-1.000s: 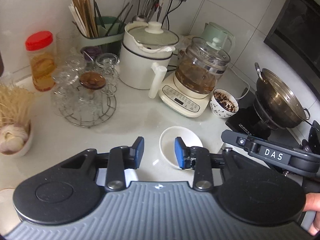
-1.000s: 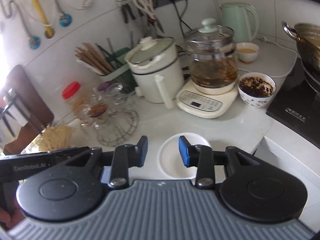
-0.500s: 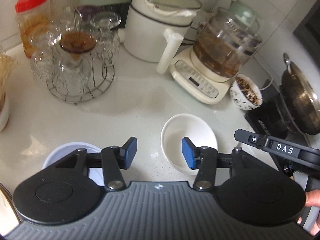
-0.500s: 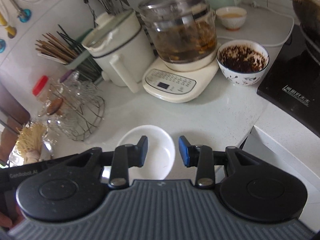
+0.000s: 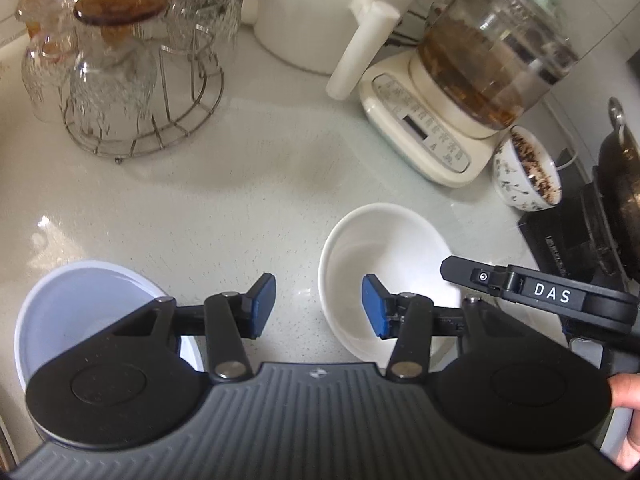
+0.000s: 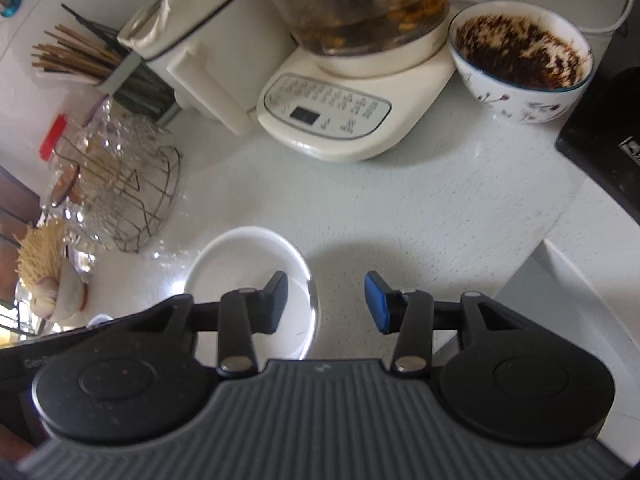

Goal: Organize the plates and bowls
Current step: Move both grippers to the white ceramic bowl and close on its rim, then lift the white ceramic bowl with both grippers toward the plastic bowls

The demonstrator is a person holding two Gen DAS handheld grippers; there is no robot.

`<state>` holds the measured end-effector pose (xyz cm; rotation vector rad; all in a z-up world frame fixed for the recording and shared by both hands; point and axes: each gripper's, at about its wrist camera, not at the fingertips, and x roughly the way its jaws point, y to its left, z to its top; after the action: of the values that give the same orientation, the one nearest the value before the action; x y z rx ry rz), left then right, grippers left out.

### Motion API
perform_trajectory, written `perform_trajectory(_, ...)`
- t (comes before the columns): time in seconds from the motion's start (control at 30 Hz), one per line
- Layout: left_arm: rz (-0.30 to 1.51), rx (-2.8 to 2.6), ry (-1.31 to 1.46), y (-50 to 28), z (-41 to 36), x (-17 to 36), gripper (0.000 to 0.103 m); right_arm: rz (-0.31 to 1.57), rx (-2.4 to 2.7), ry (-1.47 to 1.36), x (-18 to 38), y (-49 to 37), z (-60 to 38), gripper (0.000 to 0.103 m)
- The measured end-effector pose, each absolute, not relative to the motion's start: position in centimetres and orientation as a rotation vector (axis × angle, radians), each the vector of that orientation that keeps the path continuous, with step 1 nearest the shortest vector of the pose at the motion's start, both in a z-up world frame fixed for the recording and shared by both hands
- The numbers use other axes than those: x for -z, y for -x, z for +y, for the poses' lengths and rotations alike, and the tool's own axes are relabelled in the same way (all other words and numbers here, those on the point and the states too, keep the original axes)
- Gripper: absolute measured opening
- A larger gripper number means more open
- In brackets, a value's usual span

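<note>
Bluish bowl (image 5: 72, 312) shows only beside closing left claw (image 5: 319, 306); right claw (image 6: 326, 302) opening, empty

The left gripper's body hides the near half of the pale bowl (image 5: 76, 304). The glass kettle (image 6: 360, 0) and white pot (image 5: 340, 4) are cut off at the top edge.

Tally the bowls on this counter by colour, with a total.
Plain white bowl: 1
Pale blue bowl: 1
White floral bowl holding dark bits: 1
Total: 3
</note>
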<state>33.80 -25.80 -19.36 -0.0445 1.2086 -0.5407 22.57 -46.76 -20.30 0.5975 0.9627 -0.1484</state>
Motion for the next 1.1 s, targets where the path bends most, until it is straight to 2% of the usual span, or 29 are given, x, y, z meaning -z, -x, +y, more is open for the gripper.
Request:
perform_trajectory(0.2, 1.236, 0.518, 0.026, -34.1, -26.3, 20.9, 0.035, 1.014, 0.108, -0.604, 21.6, -23.6, -46.6, 0.046)
perform_trajectory(0.33, 1.247, 0.503, 0.046, -34.2, -26.3, 21.7, 0.029, 1.031, 0.096, -0.600, 22.1, -24.0, -46.7, 0.044)
perform_trajectory(0.43, 1.246, 0.501, 0.054, -34.3, -26.4, 21.9, 0.025, 1.045, 0.085, -0.605, 22.5, -24.3, -46.8, 0.038)
perform_trajectory(0.5, 1.246, 0.504, 0.057, -34.4, -26.6, 22.0, 0.022, 1.051, 0.082, -0.611, 22.7, -24.3, -46.8, 0.030)
perform_trajectory(0.63, 1.250, 0.514, 0.020, -34.4, -27.2, 22.1, 0.019, 1.048, 0.081, -0.600, 22.6, -24.3, -46.6, 0.024)
perform_trajectory(0.7, 1.244, 0.527, 0.011, -34.3, -27.5, 22.1, 0.012, 1.046, 0.075, -0.593, 22.6, -24.3, -46.4, 0.018)
perform_trajectory(0.9, 1.242, 0.551, 0.018, -34.1, -27.6, 22.1, 0.008, 1.038, 0.079, -0.601, 22.5, -24.1, -46.1, 0.008)
perform_trajectory(1.1, 1.233, 0.568, 0.028, -34.1, -27.3, 21.4, 0.007, 1.024, 0.087, -0.619, 21.9, -23.7, -45.9, 0.008)
